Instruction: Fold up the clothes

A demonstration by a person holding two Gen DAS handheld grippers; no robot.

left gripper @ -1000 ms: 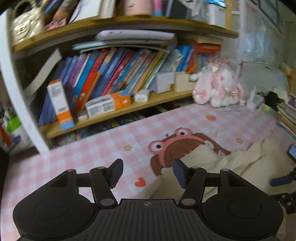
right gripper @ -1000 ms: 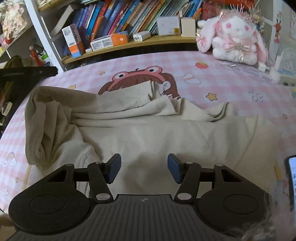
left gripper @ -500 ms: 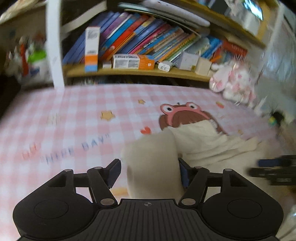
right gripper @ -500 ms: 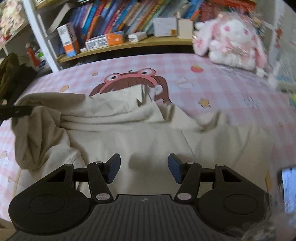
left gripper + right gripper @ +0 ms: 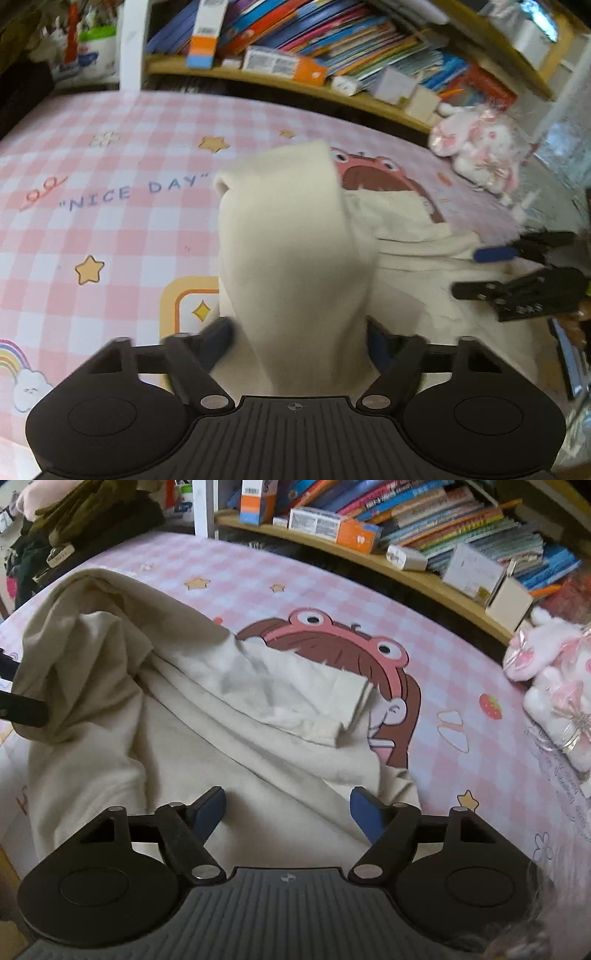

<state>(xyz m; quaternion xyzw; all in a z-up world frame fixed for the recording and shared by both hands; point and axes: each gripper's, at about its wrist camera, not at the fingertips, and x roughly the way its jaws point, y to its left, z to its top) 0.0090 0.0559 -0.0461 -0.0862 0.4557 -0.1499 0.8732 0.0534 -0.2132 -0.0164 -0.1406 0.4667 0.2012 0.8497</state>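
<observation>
A cream garment [image 5: 207,738] lies crumpled on a pink checked tablecloth [image 5: 332,587]. In the left wrist view a thick raised fold of the garment [image 5: 291,251] stands between the spread fingers of my left gripper [image 5: 297,341], which is open. My right gripper [image 5: 288,810] is open just above the garment's near part, holding nothing. The right gripper also shows in the left wrist view [image 5: 517,269], over the garment's right side. A folded sleeve cuff [image 5: 325,705] rests on the frog cartoon print.
A wooden bookshelf [image 5: 406,572] with books and boxes runs along the table's far edge. A pink plush rabbit [image 5: 554,679] sits at the right. Dark clothes and a bag [image 5: 74,520] lie at the far left. A phone edge [image 5: 565,358] lies at the right.
My left gripper has swung down from facing the shelf to the garment's left end, and the raised fold now stands between its fingers. My right gripper has shifted right along the garment.
</observation>
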